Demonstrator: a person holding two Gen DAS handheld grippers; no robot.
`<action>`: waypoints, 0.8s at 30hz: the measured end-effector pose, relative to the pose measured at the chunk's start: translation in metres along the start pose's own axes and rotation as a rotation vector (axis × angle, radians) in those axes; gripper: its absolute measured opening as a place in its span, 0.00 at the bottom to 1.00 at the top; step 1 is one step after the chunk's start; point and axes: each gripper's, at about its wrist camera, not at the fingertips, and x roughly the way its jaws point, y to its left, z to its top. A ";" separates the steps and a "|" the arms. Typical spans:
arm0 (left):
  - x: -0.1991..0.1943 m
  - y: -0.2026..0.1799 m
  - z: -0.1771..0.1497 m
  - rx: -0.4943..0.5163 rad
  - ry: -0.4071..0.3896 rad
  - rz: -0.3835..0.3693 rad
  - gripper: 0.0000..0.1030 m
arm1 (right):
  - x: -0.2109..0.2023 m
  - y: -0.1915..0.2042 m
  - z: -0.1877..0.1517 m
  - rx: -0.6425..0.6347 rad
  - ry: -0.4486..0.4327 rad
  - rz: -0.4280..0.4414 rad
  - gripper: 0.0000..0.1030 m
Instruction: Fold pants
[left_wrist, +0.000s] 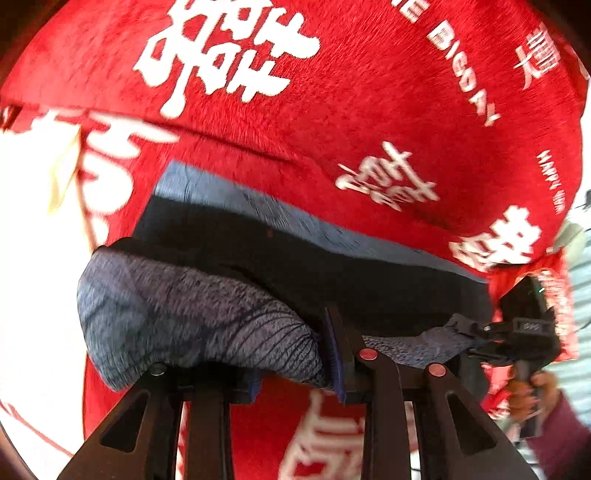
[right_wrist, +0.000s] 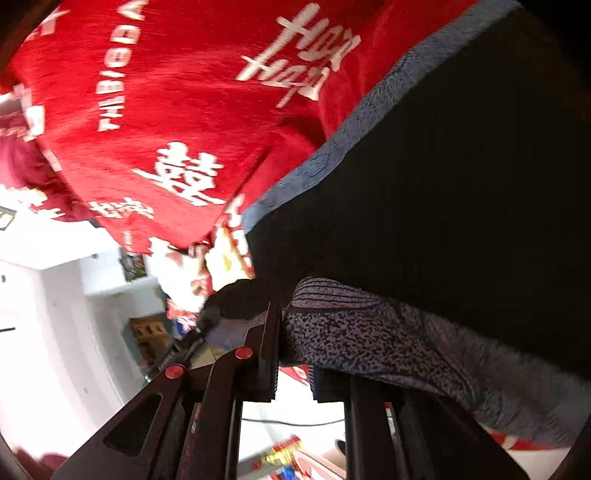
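The pants (left_wrist: 207, 310) are grey-blue speckled knit with a dark inner side, lifted above a red blanket (left_wrist: 332, 92) with white characters. My left gripper (left_wrist: 332, 350) is shut on a bunched edge of the pants. In the left wrist view my right gripper (left_wrist: 491, 332) holds the other end of the same edge at the right. In the right wrist view my right gripper (right_wrist: 291, 332) is shut on the speckled fabric (right_wrist: 388, 339), and the dark side (right_wrist: 461, 184) hangs behind it. A lighter band of the pants (left_wrist: 258, 206) lies on the blanket.
The red blanket (right_wrist: 166, 92) covers the surface and drapes over its edge. White furniture and small clutter (right_wrist: 147, 332) show past the blanket edge at the lower left. A hand in a purple sleeve (left_wrist: 546, 413) grips the right tool.
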 end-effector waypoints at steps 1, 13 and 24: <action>0.010 0.001 0.007 0.008 -0.012 0.049 0.49 | 0.002 -0.006 0.008 0.001 0.005 -0.016 0.15; 0.031 0.023 0.032 -0.069 -0.085 0.239 0.75 | 0.036 -0.041 0.069 0.002 0.013 -0.118 0.45; 0.048 0.029 0.005 -0.121 -0.016 0.360 0.75 | 0.055 0.049 0.009 -0.482 0.102 -0.234 0.48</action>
